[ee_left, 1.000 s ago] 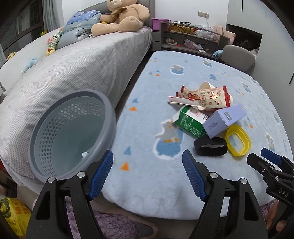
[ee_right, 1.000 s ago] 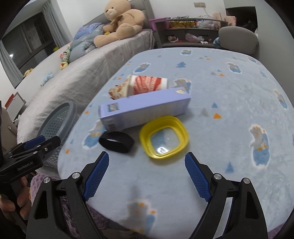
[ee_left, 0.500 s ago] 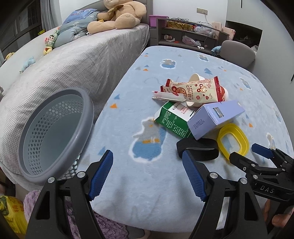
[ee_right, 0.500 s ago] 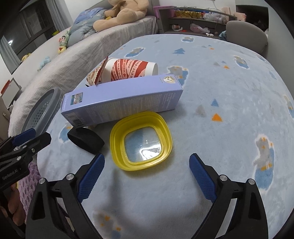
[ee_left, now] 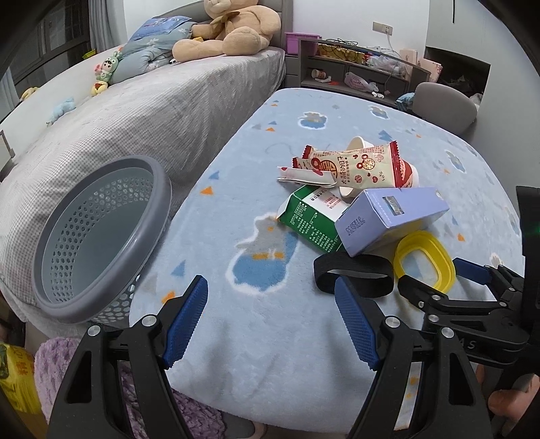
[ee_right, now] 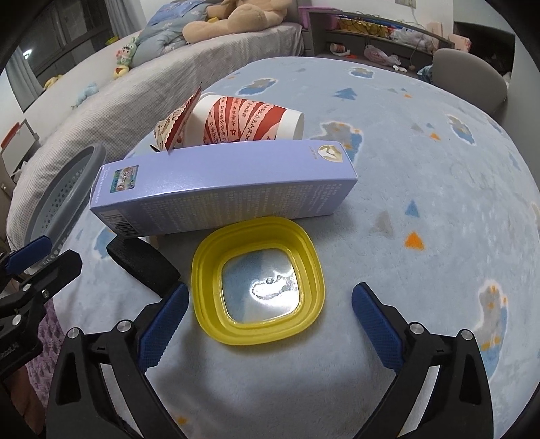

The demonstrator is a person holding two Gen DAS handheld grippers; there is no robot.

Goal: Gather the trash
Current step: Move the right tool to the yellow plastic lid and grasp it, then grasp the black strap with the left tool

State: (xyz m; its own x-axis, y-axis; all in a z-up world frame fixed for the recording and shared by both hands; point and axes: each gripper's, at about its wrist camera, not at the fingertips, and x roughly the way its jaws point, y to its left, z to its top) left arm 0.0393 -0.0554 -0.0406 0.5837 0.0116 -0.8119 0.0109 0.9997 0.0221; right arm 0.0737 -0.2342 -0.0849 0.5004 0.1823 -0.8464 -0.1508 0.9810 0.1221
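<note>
Trash lies in a pile on the blue blanket: a purple box, a green carton, a red-and-white paper cup, a snack wrapper, a black band and a yellow lid. A grey mesh basket leans at the blanket's left edge. My left gripper is open and empty, just short of the black band. My right gripper is open, its fingers on either side of the yellow lid's near edge.
A grey bed with a teddy bear and small toys runs along the left. A shelf unit and a grey chair stand at the back. A purple rug lies below the blanket's front edge.
Both grippers have moved forward toward the trash pile. The right gripper has closed in on the yellow lid, which now sits between its fingers. Both stay open.
</note>
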